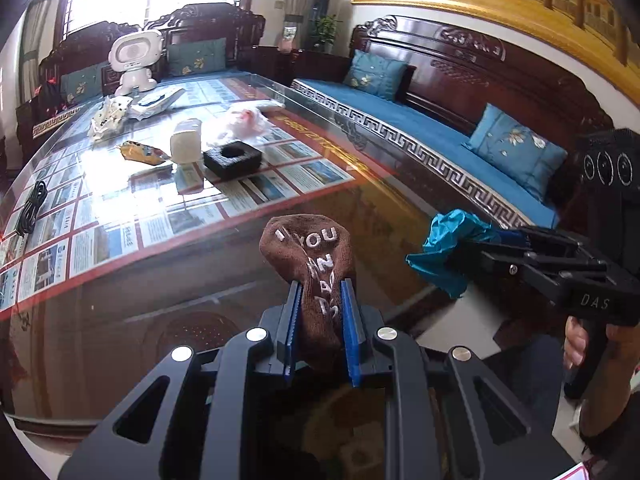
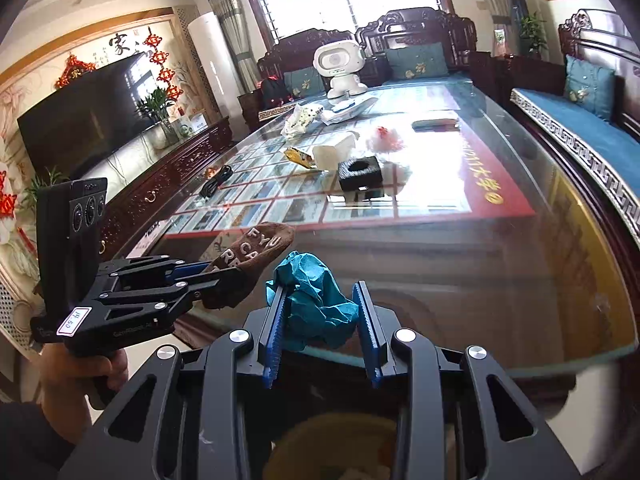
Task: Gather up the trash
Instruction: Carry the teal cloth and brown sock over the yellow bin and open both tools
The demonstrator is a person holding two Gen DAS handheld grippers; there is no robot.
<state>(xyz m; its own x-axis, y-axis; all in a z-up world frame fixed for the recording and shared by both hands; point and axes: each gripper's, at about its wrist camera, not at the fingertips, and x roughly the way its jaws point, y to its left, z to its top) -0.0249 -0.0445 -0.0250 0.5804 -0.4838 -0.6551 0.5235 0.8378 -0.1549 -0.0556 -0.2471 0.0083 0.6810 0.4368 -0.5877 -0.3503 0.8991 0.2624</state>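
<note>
My left gripper (image 1: 320,292) is shut on a brown sock with white letters (image 1: 316,264) and holds it above the near end of the glass table (image 1: 380,200); the sock also shows in the right wrist view (image 2: 256,256). My right gripper (image 2: 320,296) is shut on a crumpled teal paper (image 2: 316,300), which also shows in the left wrist view (image 1: 444,248). Both hover side by side over the near table edge. Farther up the table lie a yellow wrapper (image 1: 142,152), a white cup (image 1: 186,146), a black foam block (image 1: 232,158) and a pink-white plastic bag (image 1: 240,122).
A white robot toy (image 1: 134,60), white crumpled packaging (image 1: 108,114) and a black cable (image 1: 34,204) are on the table. A blue-cushioned wooden sofa (image 1: 440,132) runs along the right. A TV (image 2: 80,128) on a cabinet stands at the left.
</note>
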